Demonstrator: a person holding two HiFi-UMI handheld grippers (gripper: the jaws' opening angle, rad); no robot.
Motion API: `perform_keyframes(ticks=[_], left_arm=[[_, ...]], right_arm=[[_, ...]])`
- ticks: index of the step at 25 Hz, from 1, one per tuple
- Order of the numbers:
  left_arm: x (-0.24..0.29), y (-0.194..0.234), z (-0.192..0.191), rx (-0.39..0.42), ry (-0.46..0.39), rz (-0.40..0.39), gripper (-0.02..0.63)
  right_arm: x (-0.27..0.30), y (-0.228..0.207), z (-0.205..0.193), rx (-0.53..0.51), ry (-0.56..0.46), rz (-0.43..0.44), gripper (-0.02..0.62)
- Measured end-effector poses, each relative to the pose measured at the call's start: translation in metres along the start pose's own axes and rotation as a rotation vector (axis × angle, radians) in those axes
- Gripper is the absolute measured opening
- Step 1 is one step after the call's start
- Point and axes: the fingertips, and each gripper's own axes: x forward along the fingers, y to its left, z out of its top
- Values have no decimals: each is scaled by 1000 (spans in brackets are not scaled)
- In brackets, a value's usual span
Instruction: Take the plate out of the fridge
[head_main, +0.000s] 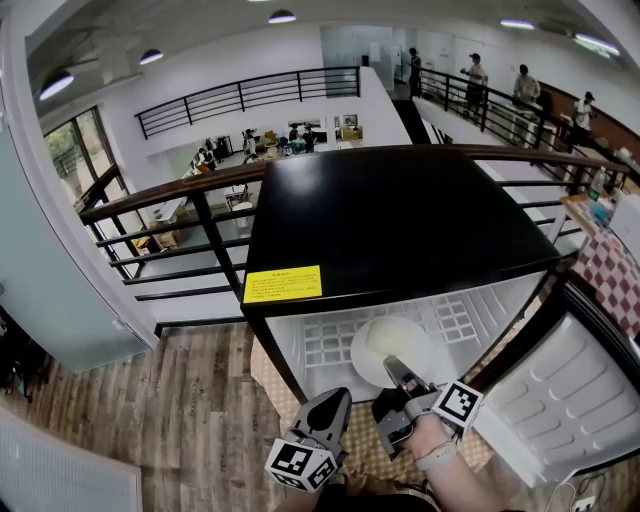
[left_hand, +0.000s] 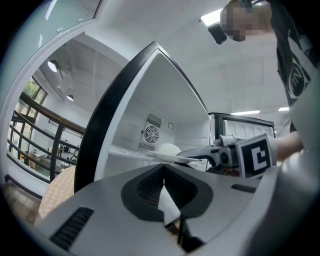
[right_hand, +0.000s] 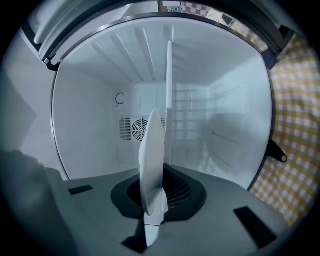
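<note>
A small fridge (head_main: 400, 215) with a black top stands open, its door (head_main: 560, 400) swung out to the right. A white plate (head_main: 395, 345) lies on the wire shelf (head_main: 450, 320) inside. My right gripper (head_main: 392, 366) reaches in level and is shut on the plate's near rim. In the right gripper view the plate (right_hand: 152, 155) stands edge-on, pinched between the jaws of my right gripper (right_hand: 152, 220). My left gripper (head_main: 335, 402) hangs just outside the fridge's lower left, its jaws together and holding nothing. The left gripper view shows the plate (left_hand: 170, 158) and the right gripper (left_hand: 200, 152) beyond my left gripper (left_hand: 164, 187).
The fridge stands on a yellow checked mat (head_main: 270, 370) over a wood floor (head_main: 150, 420). A dark railing (head_main: 180, 200) runs behind it, with a lower hall beyond. A fan grille (right_hand: 132, 127) sits on the fridge's back wall. People stand far off at the upper right.
</note>
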Motion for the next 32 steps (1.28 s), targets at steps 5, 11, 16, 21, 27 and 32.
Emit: perform_keyframes(ticks=[5, 11, 16, 21, 27, 32], left_arm=[[1, -2, -1, 2, -2, -1, 8], [4, -7, 1, 2, -7, -5, 9], [4, -13, 0, 14, -10, -5, 8], [3, -19, 0, 21, -15, 3, 8], [-3, -26, 1, 28, -26, 31, 8], [-9, -37, -3, 34, -31, 56, 8]], right_arm=[[-6, 0, -1, -12, 16, 13, 44], [-11, 4, -3, -20, 39, 26, 43], [-16, 6, -6, -4, 55, 36, 43], [-22, 5, -9, 11, 76, 44, 43], [-30, 8, -14, 15, 111, 54, 43], [-41, 11, -18, 20, 147, 66, 43]])
